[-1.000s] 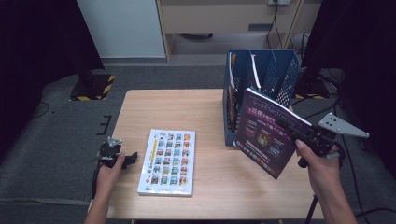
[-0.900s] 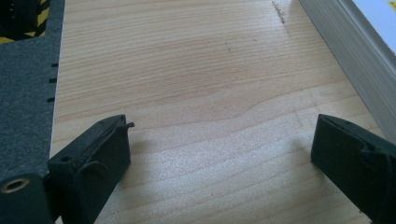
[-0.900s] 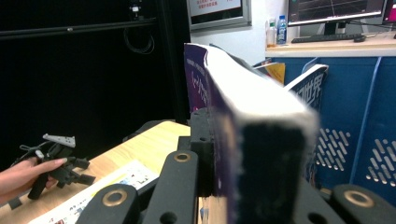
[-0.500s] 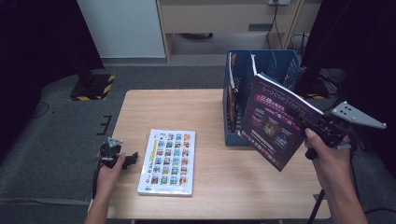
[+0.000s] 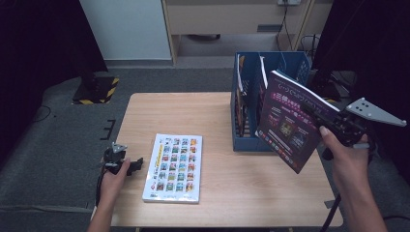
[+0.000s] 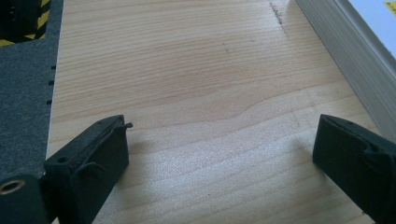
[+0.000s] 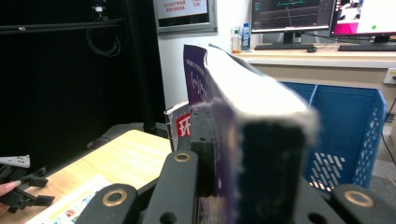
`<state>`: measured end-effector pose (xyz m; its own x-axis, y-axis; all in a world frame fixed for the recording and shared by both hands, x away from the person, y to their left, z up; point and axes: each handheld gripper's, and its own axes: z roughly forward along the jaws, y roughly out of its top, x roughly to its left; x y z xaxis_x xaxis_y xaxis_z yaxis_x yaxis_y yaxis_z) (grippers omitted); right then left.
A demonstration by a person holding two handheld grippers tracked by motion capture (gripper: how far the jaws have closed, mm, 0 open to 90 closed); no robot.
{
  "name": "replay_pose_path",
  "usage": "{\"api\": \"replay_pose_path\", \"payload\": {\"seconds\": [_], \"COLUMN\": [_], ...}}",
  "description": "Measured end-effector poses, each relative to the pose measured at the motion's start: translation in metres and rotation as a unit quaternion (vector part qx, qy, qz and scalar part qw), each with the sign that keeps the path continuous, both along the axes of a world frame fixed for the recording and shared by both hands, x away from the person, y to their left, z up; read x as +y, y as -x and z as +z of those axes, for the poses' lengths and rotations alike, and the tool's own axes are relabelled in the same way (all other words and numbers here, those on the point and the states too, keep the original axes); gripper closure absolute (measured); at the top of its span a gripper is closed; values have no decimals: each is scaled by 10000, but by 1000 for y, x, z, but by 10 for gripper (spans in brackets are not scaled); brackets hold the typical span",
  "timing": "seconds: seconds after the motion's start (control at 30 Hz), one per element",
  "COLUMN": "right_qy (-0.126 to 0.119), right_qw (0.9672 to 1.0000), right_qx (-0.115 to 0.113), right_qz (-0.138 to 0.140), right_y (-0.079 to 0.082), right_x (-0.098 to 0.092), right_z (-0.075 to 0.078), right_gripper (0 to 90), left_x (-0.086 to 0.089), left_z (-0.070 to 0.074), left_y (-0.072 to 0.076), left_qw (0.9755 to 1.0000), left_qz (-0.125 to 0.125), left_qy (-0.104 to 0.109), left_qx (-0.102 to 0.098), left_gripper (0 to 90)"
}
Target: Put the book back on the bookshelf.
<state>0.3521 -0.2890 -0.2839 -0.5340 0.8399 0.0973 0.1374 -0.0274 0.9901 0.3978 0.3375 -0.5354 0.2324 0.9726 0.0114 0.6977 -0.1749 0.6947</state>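
My right gripper is shut on a thick purple book, held tilted in the air above the table's right edge, in front of the blue file rack. In the right gripper view the purple book stands edge-on between the jaws. A white book with a grid of small pictures lies flat on the wooden table. My left gripper rests at the table's left edge beside that book, open with bare wood between its fingers. The white book's page edge shows at upper right there.
The blue file rack holds a couple of upright books or magazines. Grey floor and a yellow-black striped base lie left of the table. A desk with monitors stands behind the rack in the right gripper view.
My right gripper has lifted the purple book a little higher and turned it more upright. My left gripper has stayed where it was.
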Motion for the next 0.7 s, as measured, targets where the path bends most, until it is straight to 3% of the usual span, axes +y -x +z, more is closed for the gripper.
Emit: {"api": "replay_pose_path", "payload": {"seconds": [0.4, 0.7], "right_qy": [127, 315], "right_qw": [9990, 9956], "right_qx": [65, 128], "right_qz": [-420, -879], "right_y": [-5, -20], "right_x": [-9, -2], "right_z": [0, -4], "right_gripper": [842, 842], "left_x": [0, -1], "left_z": [0, 0], "left_y": [0, 0], "left_qw": [10000, 10000], "left_qz": [-8, -8], "left_qy": [2, 7], "left_qx": [-11, -19], "left_gripper": [22, 23]}}
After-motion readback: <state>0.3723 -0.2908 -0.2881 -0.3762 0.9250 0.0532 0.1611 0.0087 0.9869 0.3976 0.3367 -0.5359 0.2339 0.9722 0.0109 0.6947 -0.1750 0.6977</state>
